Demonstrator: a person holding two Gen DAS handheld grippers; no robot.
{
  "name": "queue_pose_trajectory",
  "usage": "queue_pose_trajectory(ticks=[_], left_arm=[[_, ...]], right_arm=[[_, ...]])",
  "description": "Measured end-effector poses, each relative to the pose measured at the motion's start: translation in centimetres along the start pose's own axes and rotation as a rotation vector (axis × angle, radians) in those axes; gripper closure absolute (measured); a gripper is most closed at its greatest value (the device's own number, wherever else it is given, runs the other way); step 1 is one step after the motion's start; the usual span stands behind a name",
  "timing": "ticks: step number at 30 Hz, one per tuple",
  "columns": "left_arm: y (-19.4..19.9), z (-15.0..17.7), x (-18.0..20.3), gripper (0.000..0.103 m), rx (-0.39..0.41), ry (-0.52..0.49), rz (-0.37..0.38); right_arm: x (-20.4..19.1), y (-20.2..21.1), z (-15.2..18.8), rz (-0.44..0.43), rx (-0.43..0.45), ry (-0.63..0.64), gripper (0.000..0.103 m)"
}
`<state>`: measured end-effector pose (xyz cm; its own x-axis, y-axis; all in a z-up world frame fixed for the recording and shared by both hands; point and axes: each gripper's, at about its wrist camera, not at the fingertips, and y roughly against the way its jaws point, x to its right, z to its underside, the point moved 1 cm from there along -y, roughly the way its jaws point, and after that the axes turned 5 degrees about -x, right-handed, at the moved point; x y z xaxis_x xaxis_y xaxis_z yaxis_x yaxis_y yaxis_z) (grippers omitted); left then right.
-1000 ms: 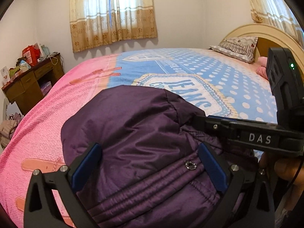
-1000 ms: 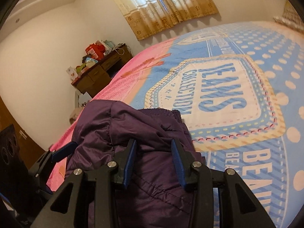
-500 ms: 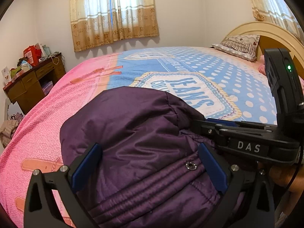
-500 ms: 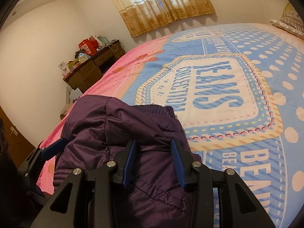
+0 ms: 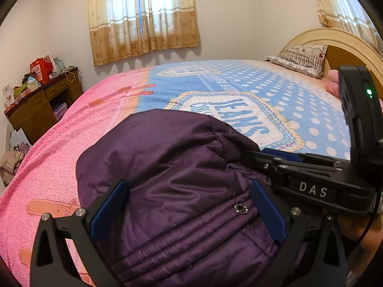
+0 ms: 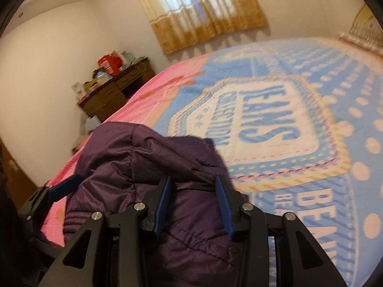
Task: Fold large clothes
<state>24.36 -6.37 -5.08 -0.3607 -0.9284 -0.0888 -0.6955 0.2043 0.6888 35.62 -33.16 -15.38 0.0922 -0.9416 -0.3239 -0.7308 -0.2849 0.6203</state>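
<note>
A dark purple padded jacket [image 5: 172, 167] lies bunched on the near part of the bed; it also shows in the right wrist view [image 6: 153, 157]. My left gripper [image 5: 189, 198] is open, its blue pads wide apart on either side of the jacket's ribbed hem with a metal snap [image 5: 240, 208]. My right gripper [image 6: 194, 191] is partly closed with jacket fabric between its pads; whether it pinches the fabric is unclear. The right gripper's body also shows in the left wrist view [image 5: 311, 181], beside the jacket's right side.
The bed has a pink and blue "Jeans Collection" cover [image 5: 239, 110]. A pillow [image 5: 301, 57] and a wooden headboard [image 5: 342, 47] are at the far right. A cluttered brown desk [image 5: 40, 102] stands at the left wall. Curtains [image 5: 143, 16] hang behind.
Both views tilt up and pull back slightly. The jacket bundle stays between the grippers. The right wrist view has swung and is blurred. Jaw openings look unchanged.
</note>
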Motion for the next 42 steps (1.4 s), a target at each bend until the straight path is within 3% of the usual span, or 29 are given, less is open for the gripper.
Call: queue_pose_trajectory(ticks=[2, 4, 7, 9, 12, 18, 23, 30, 35, 42], left_arm=[[0.3, 0.2, 0.1, 0.000, 0.014, -0.005, -0.010], [0.4, 0.3, 0.1, 0.000, 0.021, -0.005, -0.017], [0.5, 0.3, 0.0, 0.000, 0.026, 0.005, -0.014], [0.5, 0.3, 0.0, 0.000, 0.030, 0.002, -0.020], [0.7, 0.4, -0.5, 0.000, 0.025, 0.021, -0.016], [1.4, 0.6, -1.2, 0.000, 0.012, 0.062, -0.030], [2.1, 0.9, -2.3, 0.000, -0.011, 0.120, 0.002], [2.9, 2.5, -5.0, 0.000, -0.062, 0.258, 0.120], [1.0, 3.9, -7.2, 0.000, -0.148, 0.429, 0.286], [0.0, 4.2, -7.2, 0.000, -0.149, 0.447, 0.333]], right_arm=[[-0.3, 0.8, 0.4, 0.053, 0.050, 0.006, 0.061], [-0.2, 1.5, 0.7, 0.117, 0.090, -0.012, 0.044], [-0.1, 2.5, 0.9, 0.168, 0.142, -0.029, 0.032], [0.5, 1.6, 0.6, 0.179, 0.075, -0.065, 0.025], [2.0, -0.1, -0.2, 0.104, -0.030, -0.128, 0.021], [4.2, -2.2, -0.4, -0.065, -0.135, -0.244, 0.017], [5.4, -3.7, 0.0, -0.168, -0.194, -0.321, 0.013], [5.6, -4.6, -0.3, -0.224, -0.226, -0.319, 0.011], [5.7, -4.8, -0.4, -0.223, -0.228, -0.314, 0.011], [5.7, -4.8, -0.4, -0.220, -0.227, -0.311, 0.011]])
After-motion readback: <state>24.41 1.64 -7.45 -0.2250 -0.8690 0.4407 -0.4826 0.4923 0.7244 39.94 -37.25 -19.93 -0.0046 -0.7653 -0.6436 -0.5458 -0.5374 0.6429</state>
